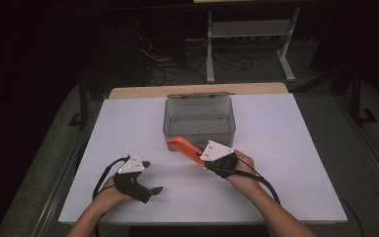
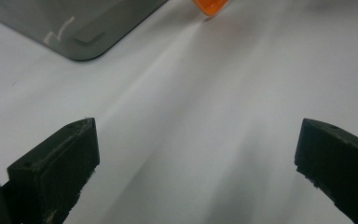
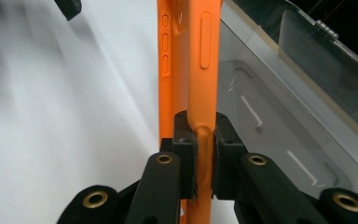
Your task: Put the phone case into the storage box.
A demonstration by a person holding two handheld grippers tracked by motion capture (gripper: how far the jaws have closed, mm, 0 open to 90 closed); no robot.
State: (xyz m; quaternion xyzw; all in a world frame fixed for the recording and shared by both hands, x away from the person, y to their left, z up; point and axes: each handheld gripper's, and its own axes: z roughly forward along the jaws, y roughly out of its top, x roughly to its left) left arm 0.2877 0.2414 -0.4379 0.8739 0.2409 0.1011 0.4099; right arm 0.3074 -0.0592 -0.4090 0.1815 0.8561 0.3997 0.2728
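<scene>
Gripping an orange phone case (image 1: 185, 146) by its edge, the right gripper (image 1: 205, 159) holds it just at six o'clock of the clear bin (image 1: 200, 118). Left gripper (image 1: 150, 177) waits, jaws wide, empty. Next, probably lifting the case over the rim.

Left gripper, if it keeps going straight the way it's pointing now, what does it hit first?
Probably nothing soon. The left gripper has open jaws over the bare white table. Straight ahead lies the tip of the orange phone case, with the clear bin's corner off to the side, though depth is hard to judge.
</scene>
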